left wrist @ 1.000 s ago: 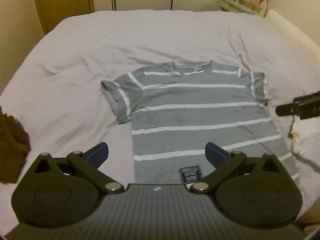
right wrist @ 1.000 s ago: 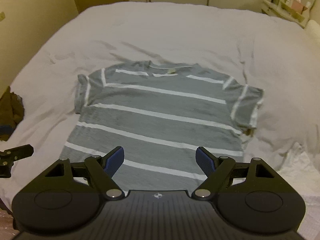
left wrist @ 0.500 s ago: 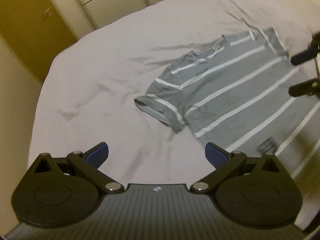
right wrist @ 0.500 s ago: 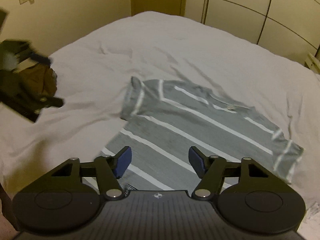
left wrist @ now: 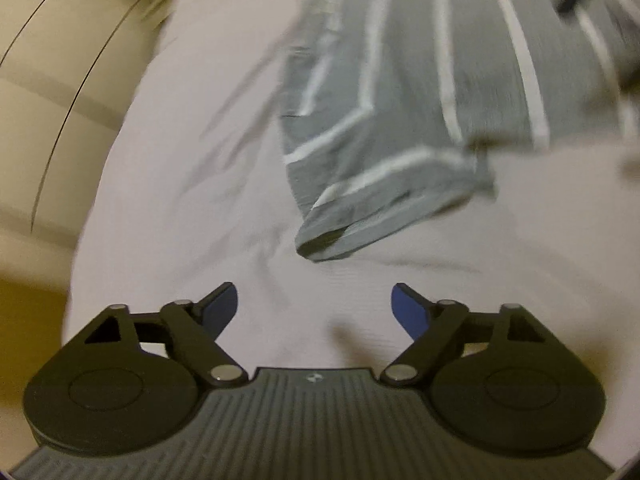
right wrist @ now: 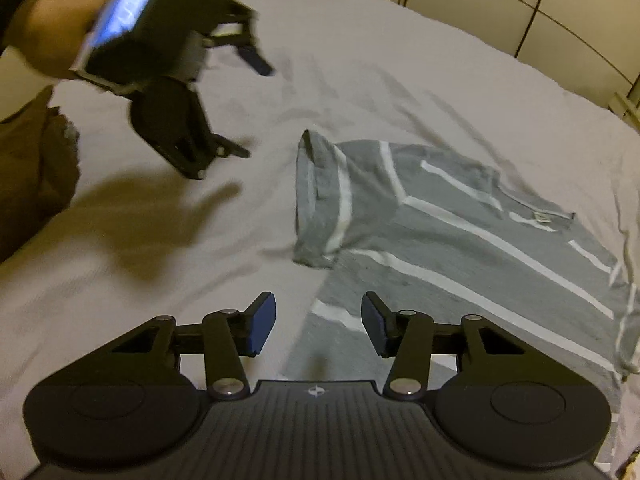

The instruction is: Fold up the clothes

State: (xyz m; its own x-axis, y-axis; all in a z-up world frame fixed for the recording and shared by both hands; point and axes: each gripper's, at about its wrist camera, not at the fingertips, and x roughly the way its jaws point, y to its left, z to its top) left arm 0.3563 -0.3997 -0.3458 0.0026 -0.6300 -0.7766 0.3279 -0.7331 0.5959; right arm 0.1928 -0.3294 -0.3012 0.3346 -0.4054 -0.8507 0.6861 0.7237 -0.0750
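Note:
A grey T-shirt with white stripes (right wrist: 460,240) lies flat on the white bed sheet (right wrist: 360,92), collar toward the right. Its left sleeve (right wrist: 320,200) lies slightly crumpled. My right gripper (right wrist: 318,320) is open, low over the shirt's side edge just below that sleeve, holding nothing. In the blurred left wrist view, the sleeve (left wrist: 384,204) lies just ahead of my open, empty left gripper (left wrist: 314,304), which hovers over bare sheet (left wrist: 200,200). From the right wrist view, the left gripper (right wrist: 250,108) hangs in a hand above the sheet, left of the sleeve.
A brown garment (right wrist: 32,176) is heaped at the bed's left edge. Cream wardrobe doors (right wrist: 520,8) stand behind the bed. A person's arm (right wrist: 48,28) reaches in from the upper left. Wrinkled sheet surrounds the shirt.
Both grippers have swung over and dropped closer to the shirt's left sleeve. The right gripper's fingers stand a little closer together than before. The shirt has not moved.

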